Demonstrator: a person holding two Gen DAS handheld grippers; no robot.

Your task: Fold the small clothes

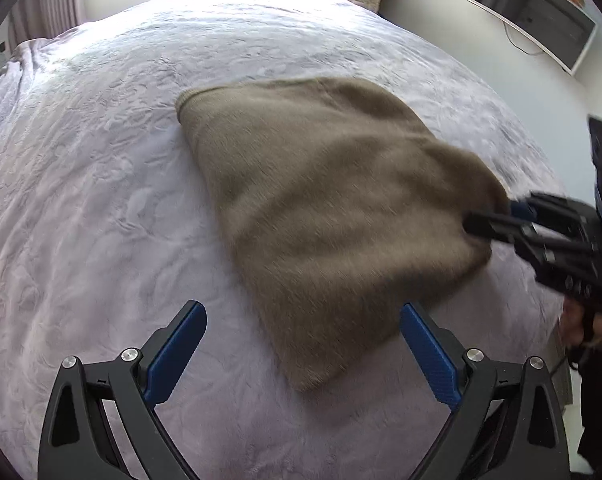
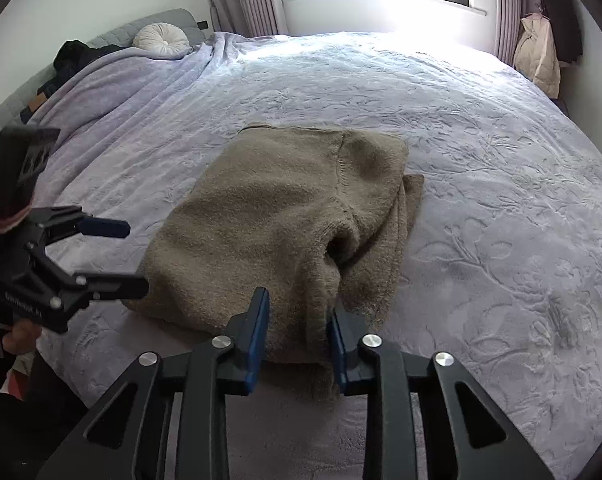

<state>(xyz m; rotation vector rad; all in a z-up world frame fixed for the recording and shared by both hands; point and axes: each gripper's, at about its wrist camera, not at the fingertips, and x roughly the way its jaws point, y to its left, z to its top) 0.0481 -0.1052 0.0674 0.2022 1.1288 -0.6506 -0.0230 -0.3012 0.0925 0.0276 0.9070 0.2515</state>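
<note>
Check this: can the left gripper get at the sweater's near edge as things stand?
Probably yes: the left gripper is open just short of the sweater, with only bedspread between; the right gripper pinches another edge.

A bed [image 2: 481, 168] carries everything, spread with a pale lilac cover [image 1: 101, 200] embossed with a leafy pattern. A folded tan knit [image 2: 269, 216] lies near the middle of the cover, one edge doubled over so a second layer shows along its right side in the right wrist view. At the head end a ribbed lilac blanket [image 2: 133, 92] is rumpled beside a round white cushion [image 2: 161, 38] and some dark clothing [image 2: 75, 58].
</note>
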